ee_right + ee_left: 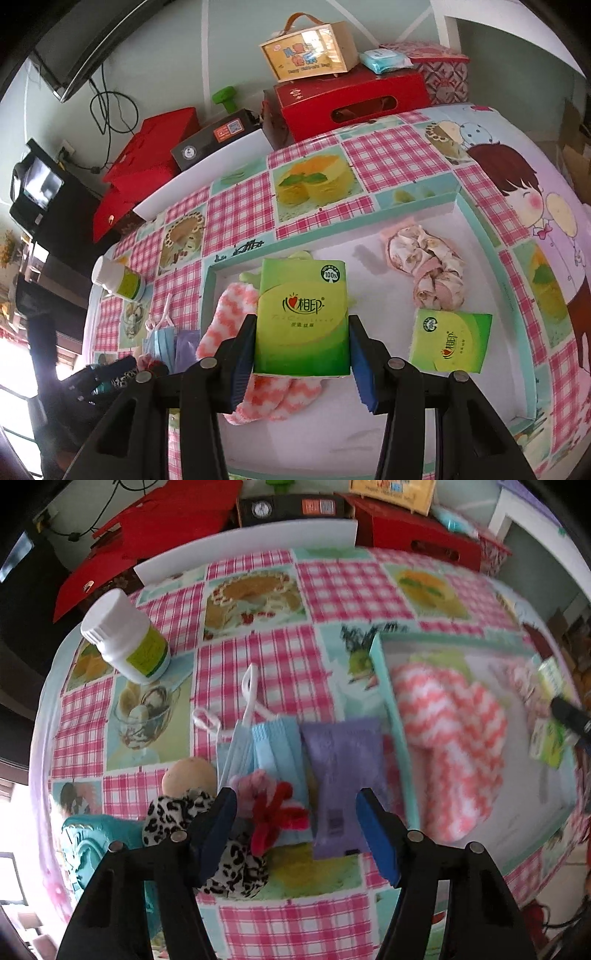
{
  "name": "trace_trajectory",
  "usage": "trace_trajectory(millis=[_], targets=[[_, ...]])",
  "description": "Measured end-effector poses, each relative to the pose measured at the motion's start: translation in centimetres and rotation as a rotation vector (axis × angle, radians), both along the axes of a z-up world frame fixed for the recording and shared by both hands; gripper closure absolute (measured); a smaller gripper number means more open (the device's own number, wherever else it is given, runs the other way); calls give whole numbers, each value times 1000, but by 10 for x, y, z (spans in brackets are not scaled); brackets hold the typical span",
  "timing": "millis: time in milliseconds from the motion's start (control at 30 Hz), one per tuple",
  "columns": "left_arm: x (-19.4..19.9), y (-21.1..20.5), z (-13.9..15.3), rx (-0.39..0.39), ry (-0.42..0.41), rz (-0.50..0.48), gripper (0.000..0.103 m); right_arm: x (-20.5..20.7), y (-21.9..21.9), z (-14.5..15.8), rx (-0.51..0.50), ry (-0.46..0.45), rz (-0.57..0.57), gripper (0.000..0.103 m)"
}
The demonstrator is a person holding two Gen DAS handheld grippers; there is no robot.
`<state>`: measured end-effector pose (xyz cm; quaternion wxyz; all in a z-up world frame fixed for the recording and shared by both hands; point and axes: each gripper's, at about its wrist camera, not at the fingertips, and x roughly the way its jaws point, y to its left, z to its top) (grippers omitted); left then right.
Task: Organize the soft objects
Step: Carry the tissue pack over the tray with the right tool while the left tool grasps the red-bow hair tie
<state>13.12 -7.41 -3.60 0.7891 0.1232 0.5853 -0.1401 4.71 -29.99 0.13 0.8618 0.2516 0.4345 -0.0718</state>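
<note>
My left gripper [295, 830] is open and empty above a blue face mask [273, 746], a purple tissue pack [343, 775], a red-and-pink hair tie [275, 812] and a leopard scrunchie [173, 814]. My right gripper [301, 354] is shut on a green tissue pack [303, 317] and holds it over the teal-rimmed white tray [458, 206]. In the tray lie pink-and-white fuzzy socks [229, 317], a floral scrunchie [432, 269] and a second green tissue pack [450, 341]. The socks [450, 753] and tray [388, 686] also show in the left wrist view.
A white bottle [125, 638] with a green label stands at the table's far left. An orange ball [190, 775] and a teal object [92, 842] lie by the left gripper. Red boxes [351, 99] and a black box [210, 144] line the table's back edge.
</note>
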Motion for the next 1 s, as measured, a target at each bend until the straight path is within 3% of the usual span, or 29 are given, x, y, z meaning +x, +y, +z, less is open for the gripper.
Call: trace_trajectory(millis=[267,467,600,900,1000], targets=[[-3,-3,-16,73,16,-22,35,-5,-12,1,25,-12,-34,53],[1,3,-21,65,11,5,46,-5,-18,0,32,-11,-46,53],[3,6,-21,76,-3,20,64,-5,-18,-1,32,-8,-48,53],[5,10,-14,32,-20,42,66,-4,-19,-1,31,-3,-55,53],[5,11,-7,8,-28,56,74,-5,-20,-1,33,-4,-54,53]])
